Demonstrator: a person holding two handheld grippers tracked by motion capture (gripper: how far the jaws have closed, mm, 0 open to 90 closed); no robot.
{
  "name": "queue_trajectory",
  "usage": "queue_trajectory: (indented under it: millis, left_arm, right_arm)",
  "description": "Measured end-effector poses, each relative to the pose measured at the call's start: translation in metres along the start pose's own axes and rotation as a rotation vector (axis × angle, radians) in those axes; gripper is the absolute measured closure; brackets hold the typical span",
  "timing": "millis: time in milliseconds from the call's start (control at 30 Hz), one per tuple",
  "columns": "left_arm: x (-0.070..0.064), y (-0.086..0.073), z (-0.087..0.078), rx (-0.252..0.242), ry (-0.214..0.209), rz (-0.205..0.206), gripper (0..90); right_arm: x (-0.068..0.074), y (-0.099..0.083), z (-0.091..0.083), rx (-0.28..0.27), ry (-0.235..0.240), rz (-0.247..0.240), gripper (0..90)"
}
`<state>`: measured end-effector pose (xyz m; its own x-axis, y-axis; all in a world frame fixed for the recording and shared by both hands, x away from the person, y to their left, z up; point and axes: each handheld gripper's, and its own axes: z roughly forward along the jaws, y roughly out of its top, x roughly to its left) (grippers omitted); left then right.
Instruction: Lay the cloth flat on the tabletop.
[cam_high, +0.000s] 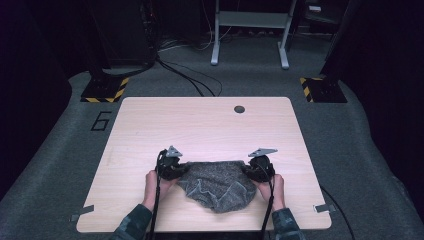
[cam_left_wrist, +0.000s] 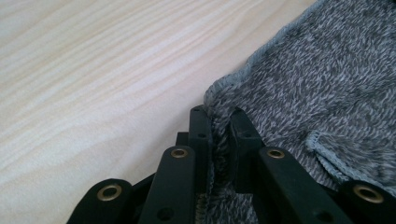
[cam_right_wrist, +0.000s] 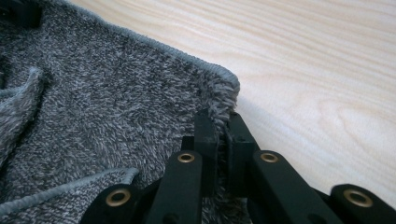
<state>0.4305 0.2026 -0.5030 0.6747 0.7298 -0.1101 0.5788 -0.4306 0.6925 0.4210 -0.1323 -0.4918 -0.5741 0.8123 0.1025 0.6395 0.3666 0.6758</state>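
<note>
**A:** Where does the grey fleece cloth (cam_high: 218, 186) lie?

**B:** On the near half of the wooden table (cam_high: 200, 125), rumpled, between the two hands. Its far edge runs roughly straight from one gripper to the other; the rest sags toward the near edge of the table in loose folds.

**A:** And the left gripper (cam_high: 172, 167)?

**B:** It sits at the cloth's far left corner. In the left gripper view (cam_left_wrist: 219, 135) the two black jaws are pressed together on the hemmed corner, with the pile squeezed between them.

**A:** The right gripper (cam_high: 260, 167)?

**B:** The same at the far right corner. In the right gripper view (cam_right_wrist: 219, 135) its jaws are clamped on the corner of the cloth (cam_right_wrist: 107, 121), the stitched edge curling just over their tips.

**A:** Is the cloth lifted?

**B:** Most of it rests on the table. Whether the pinched corners are just off the wood, I cannot tell.

**A:** Anything else on the table?

**B:** A small dark round cap (cam_high: 239, 109) near the far edge, well apart from the cloth.
</note>
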Motion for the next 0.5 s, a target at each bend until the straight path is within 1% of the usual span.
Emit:
queue_trajectory:
  millis: [33, 100, 167, 233, 267, 300, 333, 400, 433, 467, 500]
  left_arm:
    - [-0.001, -0.001, -0.0008, -0.004, -0.007, -0.006, 81.7]
    - [-0.0022, -0.0023, -0.0028, 0.001, -0.01, -0.002, 82.1]
    - [-0.003, -0.0033, -0.004, 0.007, -0.021, -0.008, 82.2]
    - [-0.002, -0.0037, -0.0036, 0.016, -0.025, 0.0, 82.3]
    - [-0.0017, -0.0041, -0.0026, 0.018, -0.027, -0.008, 82.3]
    - [-0.0011, -0.0045, -0.0016, 0.021, -0.027, -0.008, 82.3]
    - [-0.001, -0.0048, -0.001, 0.025, -0.032, -0.017, 82.4]
    - [0.0002, -0.0048, 0.0003, 0.032, -0.033, -0.017, 82.7]
    - [0.0002, -0.0045, 0.0012, 0.032, -0.027, -0.016, 83.0]
    - [0.0012, -0.0035, 0.0021, 0.034, -0.026, -0.007, 83.3]
    - [0.0022, -0.0019, 0.0038, 0.032, -0.014, 0.002, 83.7]
  right_arm:
    - [0.0012, -0.001, -0.0017, -0.002, 0.003, 0.001, 86.0]
    - [0.0038, -0.0027, -0.0061, -0.007, 0.009, 0.009, 86.0]
    - [0.0047, -0.0032, -0.0088, -0.011, 0.009, 0.003, 86.1]
    - [0.0059, -0.0033, -0.0093, -0.009, 0.013, 0.004, 86.1]
    - [0.0058, -0.0035, -0.0095, -0.006, 0.014, -0.002, 86.2]
    - [0.0065, -0.0038, -0.009, -0.001, 0.012, 0.008, 86.2]
    - [0.0059, -0.0037, -0.0081, 0.003, 0.012, 0.003, 86.2]
    - [0.0055, -0.0035, -0.0065, 0.01, 0.015, 0.0, 86.4]
    - [0.0053, -0.0028, -0.0051, 0.009, 0.013, -0.002, 86.4]
    - [0.0041, -0.0018, -0.0049, 0.015, 0.012, -0.01, 86.5]
    - [0.0041, 0.0003, -0.0036, 0.017, 0.011, 0.002, 86.6]
